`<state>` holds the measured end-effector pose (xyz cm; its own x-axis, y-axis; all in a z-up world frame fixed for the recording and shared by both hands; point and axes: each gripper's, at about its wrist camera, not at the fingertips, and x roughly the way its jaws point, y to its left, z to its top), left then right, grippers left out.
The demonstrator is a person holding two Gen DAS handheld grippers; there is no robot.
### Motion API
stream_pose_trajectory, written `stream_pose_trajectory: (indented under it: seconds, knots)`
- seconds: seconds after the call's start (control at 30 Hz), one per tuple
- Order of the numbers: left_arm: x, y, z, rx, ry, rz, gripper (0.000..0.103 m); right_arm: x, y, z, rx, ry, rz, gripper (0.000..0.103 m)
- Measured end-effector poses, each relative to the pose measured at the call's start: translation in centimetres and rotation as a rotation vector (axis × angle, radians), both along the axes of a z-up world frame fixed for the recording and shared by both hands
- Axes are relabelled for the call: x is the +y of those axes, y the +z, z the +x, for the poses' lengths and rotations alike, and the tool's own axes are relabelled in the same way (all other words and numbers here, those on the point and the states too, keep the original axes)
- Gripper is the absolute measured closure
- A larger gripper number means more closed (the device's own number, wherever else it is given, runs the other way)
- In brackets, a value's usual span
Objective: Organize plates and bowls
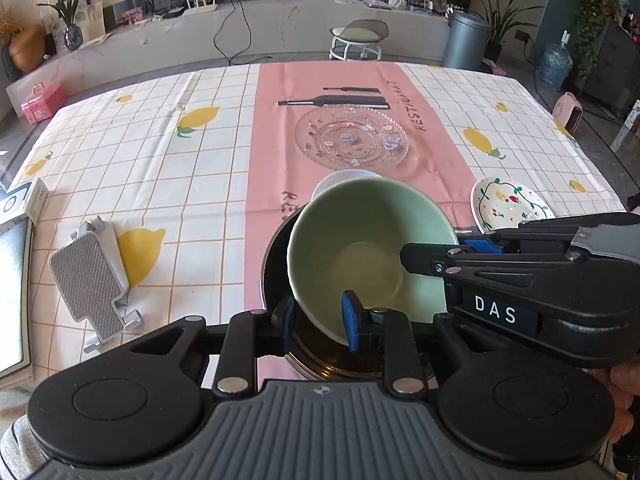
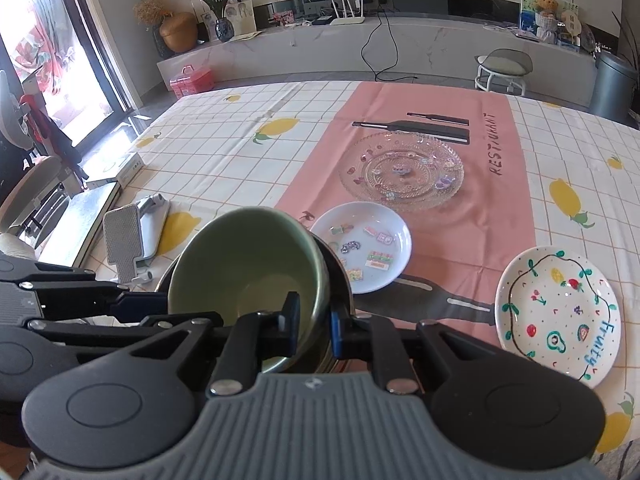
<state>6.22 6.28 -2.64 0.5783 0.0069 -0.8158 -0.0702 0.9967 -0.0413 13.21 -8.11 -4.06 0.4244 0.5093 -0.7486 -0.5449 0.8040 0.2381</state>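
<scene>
Left wrist: both jaws clamped on tilted green bowl (image 1: 372, 248) rim, inside dark bowl (image 1: 276, 264).

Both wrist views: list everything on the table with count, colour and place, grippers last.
green bowl: 1, pale green, tilted, in the black bowl, near edge.
black bowl: 1, black, under the green bowl.
white dish: 1, white with stickers, behind the bowls.
glass plate: 1, clear, pink strip, centre.
painted plate: 1, white with fruit drawings, right.
phone stand: 1, grey-white, left.
tablecloth: 1, lemon check with pink strip.
left gripper: shut on green bowl rim.
right gripper: shut on green bowl rim.
</scene>
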Motion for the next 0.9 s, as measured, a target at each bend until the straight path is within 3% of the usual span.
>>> stream_pose_trajectory:
  seconds: [0.13, 0.23, 0.47, 0.6, 0.77, 0.9]
  knots:
    - [-0.5, 1.1, -1.3, -0.181, 0.023, 0.095, 0.055, -0.2, 0.0, 0.2, 0.006, -0.01, 0.018, 0.094]
    - [-0.7, 1.2, -1.3, -0.213, 0.022, 0.134, 0.051, -0.2, 0.0, 0.4, 0.041, -0.002, 0.046, 0.094]
    - [1.6, -0.1, -1.2, -0.163, 0.045, 0.039, 0.046, 0.3, -0.1, 0.1, 0.022, 0.02, 0.021, 0.095]
    - [3.6, -0.5, -2.0, -0.152, 0.058, -0.068, 0.043, -0.1, 0.1, 0.4, 0.048, 0.012, 0.053, 0.092]
    - [5.9, -1.2, -2.0, -0.109, 0.092, -0.2, 0.037, -0.5, 0.6, 0.3, 0.018, -0.005, 0.054, 0.084]
    - [6.0, -1.1, -2.3, -0.11, 0.081, -0.206, 0.036, -0.8, 0.8, 0.3, 0.014, -0.003, 0.071, 0.084]
